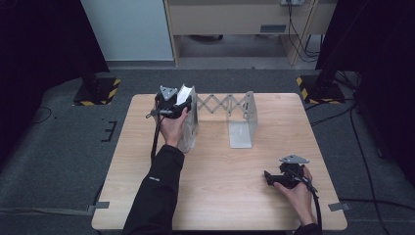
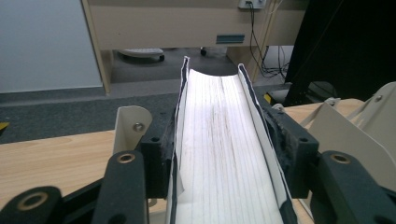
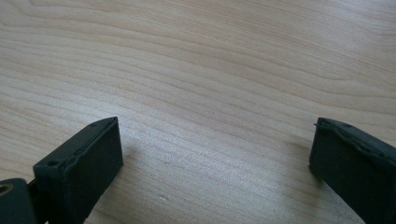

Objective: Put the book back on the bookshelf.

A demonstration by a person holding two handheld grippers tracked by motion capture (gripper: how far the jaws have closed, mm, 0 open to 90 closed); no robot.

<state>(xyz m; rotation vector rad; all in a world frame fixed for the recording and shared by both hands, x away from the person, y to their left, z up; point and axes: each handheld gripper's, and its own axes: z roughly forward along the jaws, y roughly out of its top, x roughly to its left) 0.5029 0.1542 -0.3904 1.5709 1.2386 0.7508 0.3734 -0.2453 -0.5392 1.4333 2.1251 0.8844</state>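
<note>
spanning grey carpet (image 1: pixel 58 147), light wood table (image 1: pixel 220 186).

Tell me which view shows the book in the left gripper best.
The left gripper view: the book stands close up, page edges toward the camera, covers pressed between the left gripper's jaws. The high view shows it small, partly behind the hand, by the expanding bookend. The right gripper view shows bare table.

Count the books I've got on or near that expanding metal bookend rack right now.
1: a white-paged, dark-covered book, clamped in the left gripper at the left end plate of the grey metal scissor-link bookend rack. Others may be hidden behind that hand.
</note>
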